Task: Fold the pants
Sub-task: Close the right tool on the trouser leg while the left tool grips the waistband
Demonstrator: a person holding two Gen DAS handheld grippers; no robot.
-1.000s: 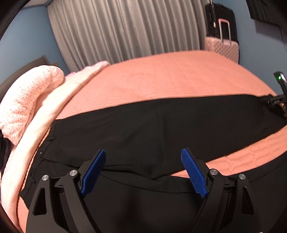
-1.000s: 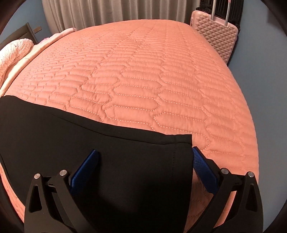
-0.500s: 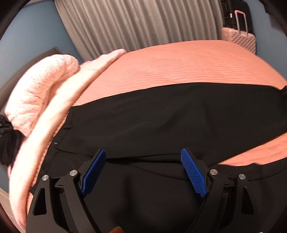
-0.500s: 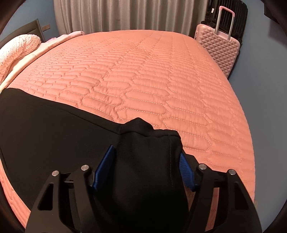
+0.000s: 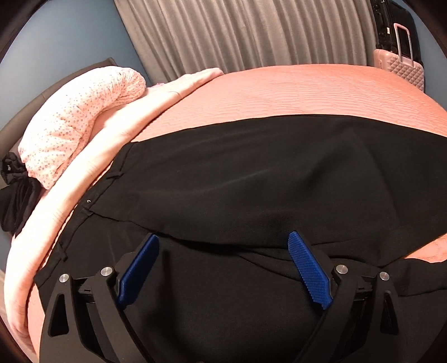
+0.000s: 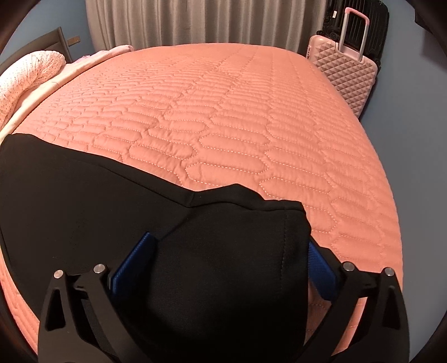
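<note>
Black pants [image 5: 279,173] lie spread across the orange quilted bed [image 6: 223,111], waistband with belt loops [image 5: 111,178] toward the pillow side. My left gripper [image 5: 222,236] hovers over the seat area near a fold line. Its jaws are opening and nothing is pinched between its blue pads [image 5: 308,273]. In the right wrist view the pants [image 6: 69,181] run in from the left. My right gripper [image 6: 227,237] straddles the leg's hem end [image 6: 237,223]. Its jaws are opening, with the cloth humped up loosely between them and covering the right fingertip.
A pink dotted duvet roll [image 5: 78,131] and pale pink blanket [image 5: 92,173] line the bed's left side, with a dark bundle [image 5: 16,192] beyond. A pink suitcase [image 6: 346,75] and a black one [image 6: 360,25] stand at the far right corner by grey curtains [image 6: 195,22].
The left gripper moved left and lower toward the waistband, its jaws a little wider. The right gripper squeezed the hem end into a hump, then spread again; the cloth stays raised.
</note>
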